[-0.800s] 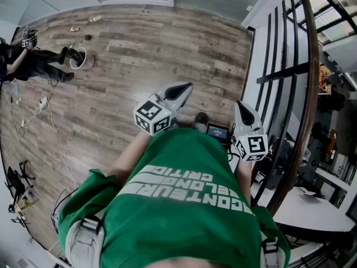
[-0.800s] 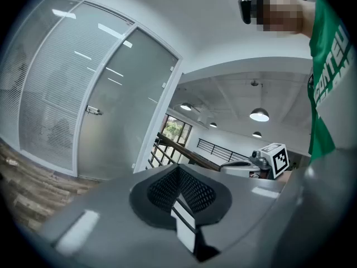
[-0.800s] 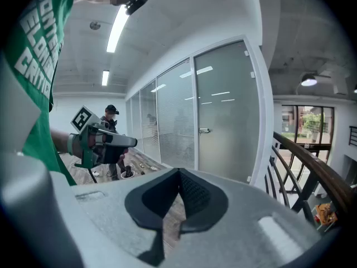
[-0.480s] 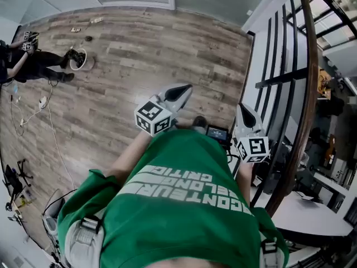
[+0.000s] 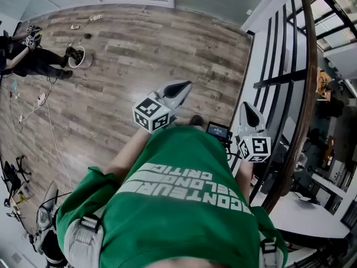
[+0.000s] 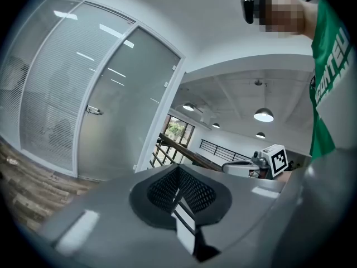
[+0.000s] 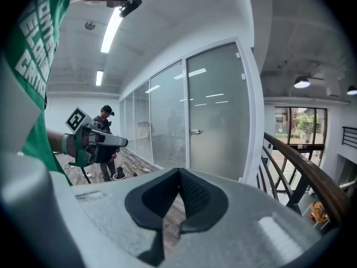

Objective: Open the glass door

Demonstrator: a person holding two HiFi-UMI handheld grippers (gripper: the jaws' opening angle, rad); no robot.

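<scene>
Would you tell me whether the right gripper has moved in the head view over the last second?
Yes, slightly: the right gripper has drifted rightward, closing a little on the wooden handrail, which keeps its place in the view.

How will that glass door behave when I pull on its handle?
The glass door is a tall, full-height pane, so it is probably heavy and slow to swing. Its small handle looks like smooth metal, so it is likely slippery to grip.
</scene>
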